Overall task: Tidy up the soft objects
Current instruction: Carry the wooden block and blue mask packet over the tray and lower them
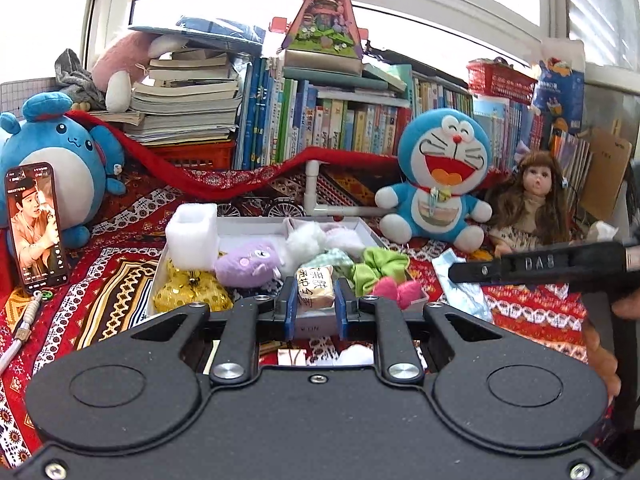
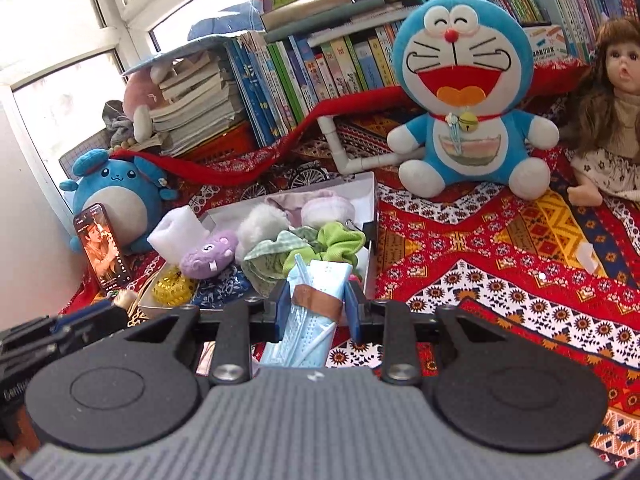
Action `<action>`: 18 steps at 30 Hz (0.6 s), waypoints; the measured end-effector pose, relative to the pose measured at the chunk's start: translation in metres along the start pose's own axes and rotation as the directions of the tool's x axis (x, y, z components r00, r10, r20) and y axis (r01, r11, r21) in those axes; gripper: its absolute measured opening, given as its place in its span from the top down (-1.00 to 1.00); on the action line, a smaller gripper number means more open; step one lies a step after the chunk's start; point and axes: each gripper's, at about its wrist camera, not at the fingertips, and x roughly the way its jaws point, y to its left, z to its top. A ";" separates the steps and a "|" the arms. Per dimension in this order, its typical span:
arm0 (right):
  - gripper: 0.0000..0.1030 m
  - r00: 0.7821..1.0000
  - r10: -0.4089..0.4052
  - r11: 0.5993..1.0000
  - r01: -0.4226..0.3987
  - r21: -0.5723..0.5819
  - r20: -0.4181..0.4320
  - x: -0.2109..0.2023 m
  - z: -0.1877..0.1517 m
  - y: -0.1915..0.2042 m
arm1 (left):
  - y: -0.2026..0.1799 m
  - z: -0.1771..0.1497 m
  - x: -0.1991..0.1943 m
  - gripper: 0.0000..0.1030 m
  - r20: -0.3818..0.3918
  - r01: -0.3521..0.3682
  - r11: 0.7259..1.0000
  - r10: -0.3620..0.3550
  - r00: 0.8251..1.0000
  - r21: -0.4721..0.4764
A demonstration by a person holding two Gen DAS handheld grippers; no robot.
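Left tool [image 1: 316, 300] clamps beige packet [image 1: 315, 289], right tool [image 2: 316, 300] clamps masks [image 2: 308, 300] beside box rim [image 2: 372, 216].

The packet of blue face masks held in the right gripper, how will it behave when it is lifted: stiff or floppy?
Probably floppy: the mask packet is thin plastic film over soft masks, and it sticks out well past both sides of the right gripper. It likely weighs little. The glossy wrapper may slip, though the brown tape band sits where the fingers press.

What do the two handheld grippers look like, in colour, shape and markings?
Both are matte black. The left gripper and right gripper each have blue fingers, two round discs and silver screws. The right one has a grey ribbed plate. Its side, in the left view, reads "DAB".
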 end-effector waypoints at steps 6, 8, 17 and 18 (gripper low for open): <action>0.34 1.000 0.011 1.000 -0.011 -0.001 0.008 -0.001 0.003 0.003 | 0.008 0.013 -0.001 0.65 0.008 -0.001 1.000 0.001 1.000 -0.004; 0.34 1.000 0.015 1.000 -0.015 -0.002 0.014 -0.001 0.006 0.005 | 0.012 0.019 0.000 0.65 0.000 0.008 1.000 -0.008 1.000 -0.019; 0.34 0.998 0.030 0.999 -0.029 -0.015 0.057 0.000 0.020 0.015 | 0.036 0.051 0.000 0.65 -0.008 0.002 0.999 -0.003 1.000 -0.042; 0.34 0.998 0.032 0.999 -0.031 -0.016 0.063 0.002 0.023 0.016 | 0.039 0.056 0.000 0.65 -0.012 0.001 0.999 -0.001 1.000 -0.040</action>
